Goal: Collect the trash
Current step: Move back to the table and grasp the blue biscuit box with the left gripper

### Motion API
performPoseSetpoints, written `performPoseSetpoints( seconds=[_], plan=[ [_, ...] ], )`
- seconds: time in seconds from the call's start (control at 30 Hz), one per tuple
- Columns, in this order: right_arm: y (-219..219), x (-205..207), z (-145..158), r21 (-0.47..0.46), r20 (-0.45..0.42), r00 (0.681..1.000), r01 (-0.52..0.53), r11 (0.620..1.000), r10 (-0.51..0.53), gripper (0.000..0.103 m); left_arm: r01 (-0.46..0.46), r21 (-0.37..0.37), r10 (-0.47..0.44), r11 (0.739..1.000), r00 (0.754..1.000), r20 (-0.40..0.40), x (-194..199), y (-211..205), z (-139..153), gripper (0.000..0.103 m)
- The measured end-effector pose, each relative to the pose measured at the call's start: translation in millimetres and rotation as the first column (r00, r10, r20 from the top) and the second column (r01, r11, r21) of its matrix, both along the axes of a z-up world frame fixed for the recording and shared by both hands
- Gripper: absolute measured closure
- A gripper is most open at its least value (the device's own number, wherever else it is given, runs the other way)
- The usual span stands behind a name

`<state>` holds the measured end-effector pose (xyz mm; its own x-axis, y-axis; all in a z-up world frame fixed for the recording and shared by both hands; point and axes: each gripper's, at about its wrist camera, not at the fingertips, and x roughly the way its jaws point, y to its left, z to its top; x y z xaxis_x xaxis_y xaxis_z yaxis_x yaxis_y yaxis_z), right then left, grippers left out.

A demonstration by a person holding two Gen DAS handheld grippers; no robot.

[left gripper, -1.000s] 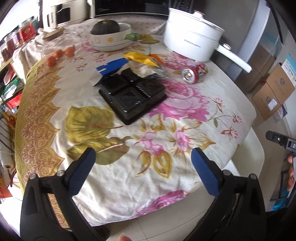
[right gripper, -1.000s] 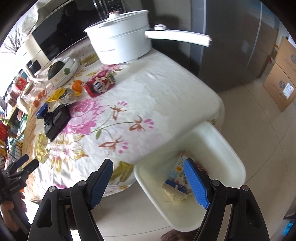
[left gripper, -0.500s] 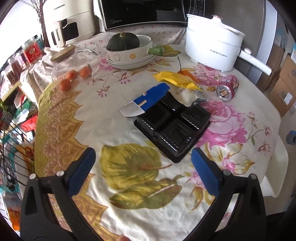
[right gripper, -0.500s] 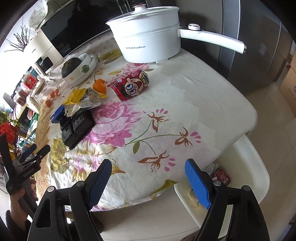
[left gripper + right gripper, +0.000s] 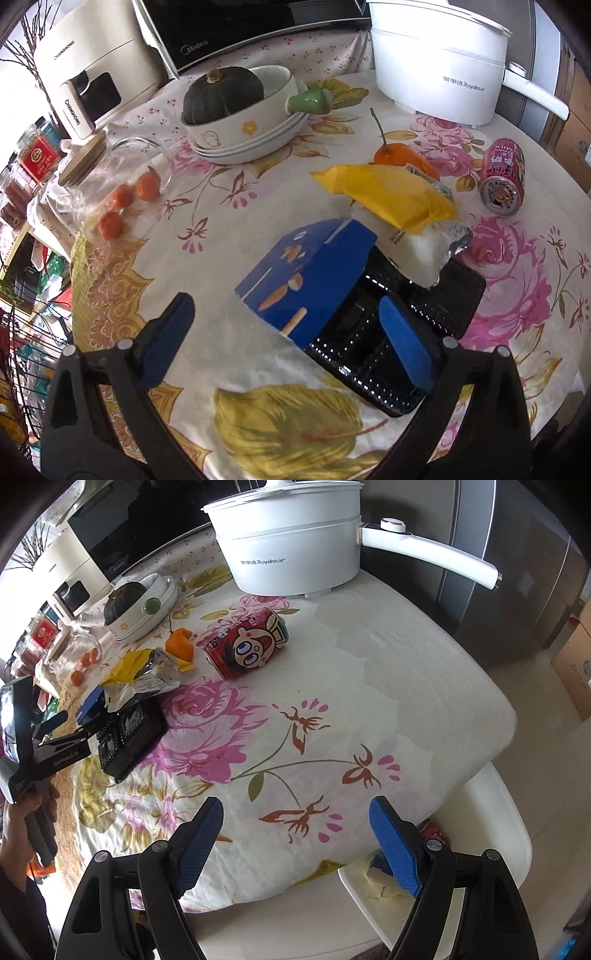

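A blue snack box [image 5: 310, 280] leans on a black plastic tray [image 5: 424, 317] on the flowered tablecloth. My left gripper [image 5: 284, 308] hovers over them, jaws closing; the box lies between the fingers, untouched by the pads. Behind lie a yellow wrapper [image 5: 388, 192], orange peel [image 5: 399, 155] and a red can [image 5: 504, 177] on its side. My right gripper [image 5: 295, 808] is open and holds nothing above the table's near edge, with the can [image 5: 247, 646] farther ahead. A white bin [image 5: 498, 812] with trash inside stands below the table edge, by its right finger.
A white electric pot [image 5: 291, 546] with a long handle stands at the back of the table. A bowl with a dark squash [image 5: 236, 107] and a glass jar with small oranges [image 5: 110, 177] sit at the back left. A hand [image 5: 22, 812] holds the left gripper.
The left gripper has moved in over the table, close above the blue box and black tray, and its jaws have narrowed slightly. The right gripper has shifted from over the bin to the table edge.
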<state>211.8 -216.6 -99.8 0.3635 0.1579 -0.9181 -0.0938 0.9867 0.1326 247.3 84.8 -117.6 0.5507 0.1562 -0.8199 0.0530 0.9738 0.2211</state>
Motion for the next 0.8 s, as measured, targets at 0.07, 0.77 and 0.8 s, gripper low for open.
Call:
performPoseSetpoints(
  seconds=[0.07, 0.77, 0.8],
  plan=[
    [2, 1, -2, -0.011, -0.002, 1.000, -0.006, 1.000, 0.006, 0.020, 0.009, -0.008, -0.009, 1.000, 1.000, 0.000, 2, -2, 0, 0.017],
    [15, -11, 5, -0.009, 0.020, 0.999, -0.041, 0.999, 0.041, 0.020, -0.056, -0.263, 0.072, 0.963, 0.996, 0.052, -53, 28, 43, 0.076],
    [16, -12, 6, -0.003, 0.020, 0.999, -0.040, 0.999, 0.040, 0.020, -0.066, -0.295, 0.083, 0.953, 0.996, 0.045, -58, 31, 44, 0.077]
  ],
)
